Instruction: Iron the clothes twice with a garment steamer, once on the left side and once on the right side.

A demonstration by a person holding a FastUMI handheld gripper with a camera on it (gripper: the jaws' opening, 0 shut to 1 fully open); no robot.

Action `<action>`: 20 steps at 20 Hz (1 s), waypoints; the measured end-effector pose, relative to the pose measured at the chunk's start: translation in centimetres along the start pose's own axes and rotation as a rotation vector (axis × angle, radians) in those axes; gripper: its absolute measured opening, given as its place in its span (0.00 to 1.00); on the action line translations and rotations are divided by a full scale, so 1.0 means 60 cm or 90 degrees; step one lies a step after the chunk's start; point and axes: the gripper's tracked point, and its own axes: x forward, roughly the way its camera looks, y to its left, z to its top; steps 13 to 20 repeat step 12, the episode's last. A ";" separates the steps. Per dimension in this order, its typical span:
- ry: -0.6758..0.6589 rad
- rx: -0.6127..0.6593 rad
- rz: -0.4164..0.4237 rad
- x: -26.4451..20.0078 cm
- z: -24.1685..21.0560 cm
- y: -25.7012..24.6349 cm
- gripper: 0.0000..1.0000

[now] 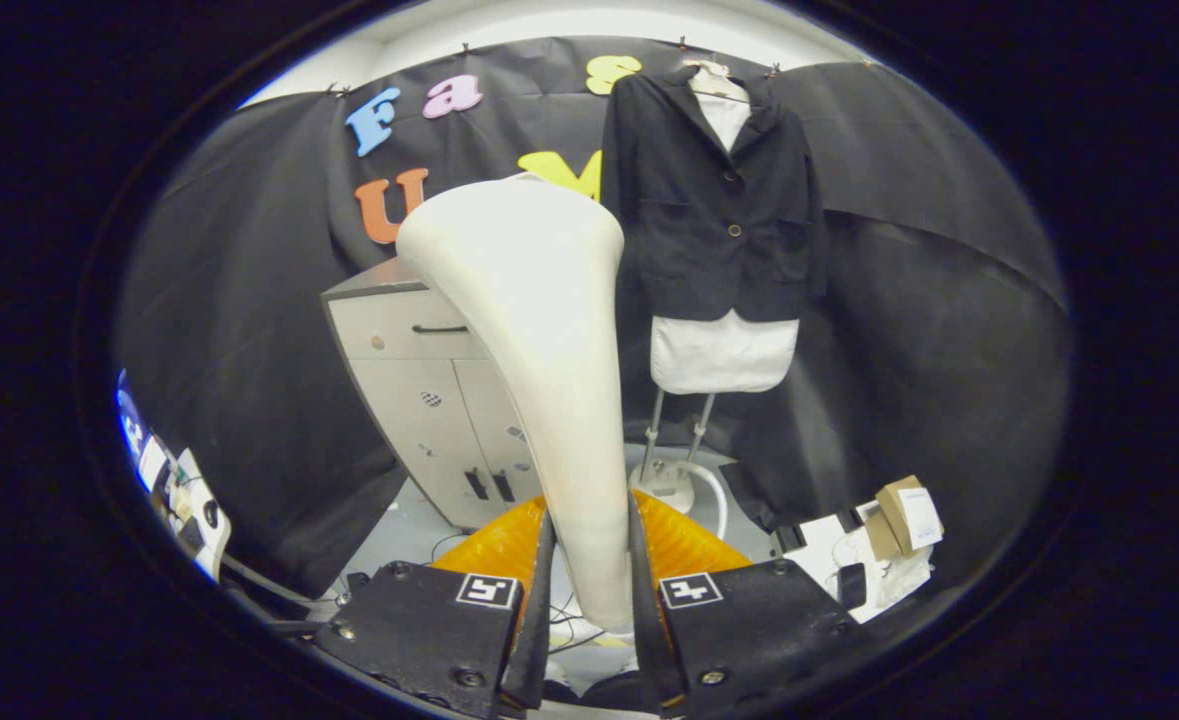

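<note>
Claw (589,560) pinching steamer (539,330) handle, head upright at centre frame; jacket (714,210) hanging beyond, upper right.

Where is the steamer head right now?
In the gripper view, the steamer head stands clamped between the jaws of the gripper, rising in front of the cabinet, left of the hanging jacket.

Your tongs (589,560) are clamping both fingers on the garment steamer (539,340), which is rising upright between them. Beyond it, a dark jacket (714,210) is hanging over a white shirt (724,352), just beside a grey cabinet (419,400).
</note>
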 end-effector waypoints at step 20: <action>0.002 -0.005 0.004 -0.019 0.003 0.019 0.39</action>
